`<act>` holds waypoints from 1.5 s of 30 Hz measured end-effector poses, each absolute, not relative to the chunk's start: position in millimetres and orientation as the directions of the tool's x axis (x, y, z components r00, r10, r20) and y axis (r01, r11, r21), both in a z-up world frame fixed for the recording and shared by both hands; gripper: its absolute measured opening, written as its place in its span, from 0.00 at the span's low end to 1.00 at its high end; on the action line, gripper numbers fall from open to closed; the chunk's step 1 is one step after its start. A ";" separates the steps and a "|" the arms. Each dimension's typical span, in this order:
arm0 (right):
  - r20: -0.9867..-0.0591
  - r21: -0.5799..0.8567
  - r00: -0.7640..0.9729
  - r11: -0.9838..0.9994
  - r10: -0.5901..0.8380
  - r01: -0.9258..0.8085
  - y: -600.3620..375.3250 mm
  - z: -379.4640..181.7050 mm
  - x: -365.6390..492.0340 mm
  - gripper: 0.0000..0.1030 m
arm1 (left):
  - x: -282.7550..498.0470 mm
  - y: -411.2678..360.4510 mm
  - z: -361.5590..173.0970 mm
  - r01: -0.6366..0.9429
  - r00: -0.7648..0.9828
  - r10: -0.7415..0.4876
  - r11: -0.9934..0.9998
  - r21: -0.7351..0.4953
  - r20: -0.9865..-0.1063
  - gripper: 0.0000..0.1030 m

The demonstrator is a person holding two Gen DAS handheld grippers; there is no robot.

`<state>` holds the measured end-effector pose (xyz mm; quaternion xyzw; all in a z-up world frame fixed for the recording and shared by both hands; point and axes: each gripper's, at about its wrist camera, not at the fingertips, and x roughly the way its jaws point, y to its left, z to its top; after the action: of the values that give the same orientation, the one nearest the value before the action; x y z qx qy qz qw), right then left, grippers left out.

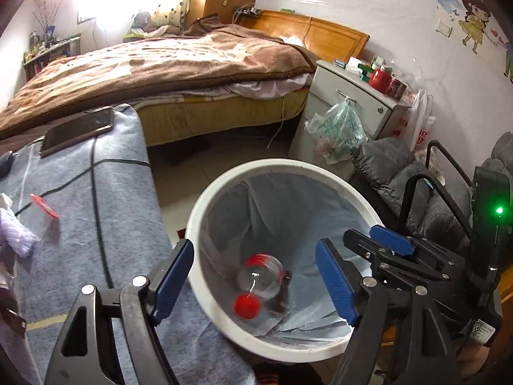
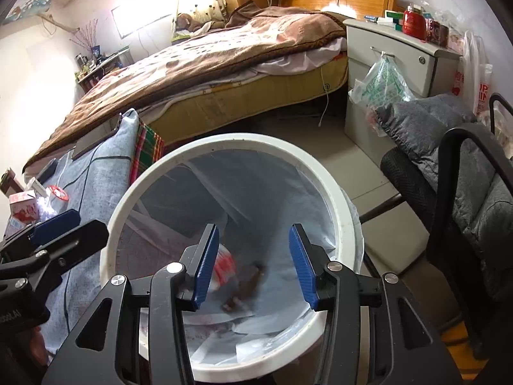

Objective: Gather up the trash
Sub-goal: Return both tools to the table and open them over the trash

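Observation:
A white trash bin (image 1: 205, 202) lined with a pale bag stands on the floor beside a table with a blue-grey cloth (image 1: 105, 211). A clear plastic bottle (image 1: 261, 277) with a red cap and red label lies blurred inside the bin; it also shows in the right wrist view (image 2: 224, 266) with dark scraps beside it. My left gripper (image 1: 255, 284) is open and empty above the bin. My right gripper (image 2: 255, 268) is open and empty over the bin (image 2: 340, 211). A red wrapper (image 1: 45, 207) and white crumpled material (image 1: 16, 231) lie on the cloth.
A phone (image 1: 78, 130) lies on the cloth's far corner. A bed (image 1: 166, 67) with a brown blanket stands behind. A grey nightstand (image 1: 346, 96) holds a hanging plastic bag (image 1: 336, 128). A chair with grey padding (image 2: 449, 147) stands right of the bin. Small boxes (image 2: 22, 208) sit on the table.

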<state>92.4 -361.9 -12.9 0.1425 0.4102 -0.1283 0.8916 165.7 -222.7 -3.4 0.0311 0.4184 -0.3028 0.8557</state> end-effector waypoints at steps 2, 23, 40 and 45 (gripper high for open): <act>-0.762 0.151 0.638 0.927 -0.112 0.344 -359.3 -9.3 90.4 0.46 | 165.3 -216.1 -0.5 0.541 0.474 -0.499 0.815 -0.207 -0.726 0.78; -0.669 0.195 0.743 0.963 -0.008 0.186 -289.0 17.1 94.5 0.46 | 149.5 -71.3 19.2 0.279 0.690 -0.287 0.953 -0.122 -0.664 0.79; -0.673 0.171 0.728 0.985 0.129 -0.016 -210.0 11.4 116.8 0.47 | 161.5 41.6 -1.3 0.013 0.712 -0.077 0.995 -0.097 -0.698 0.83; -0.674 0.158 0.724 0.986 0.147 -0.054 -191.6 11.6 123.0 0.47 | 175.3 51.9 -12.5 0.013 0.682 -0.116 0.989 -0.146 -0.722 0.83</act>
<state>123.0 -191.6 11.6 0.0636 0.3675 0.0543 0.9262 175.3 51.9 -12.5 -0.0646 0.3972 -0.0352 0.9148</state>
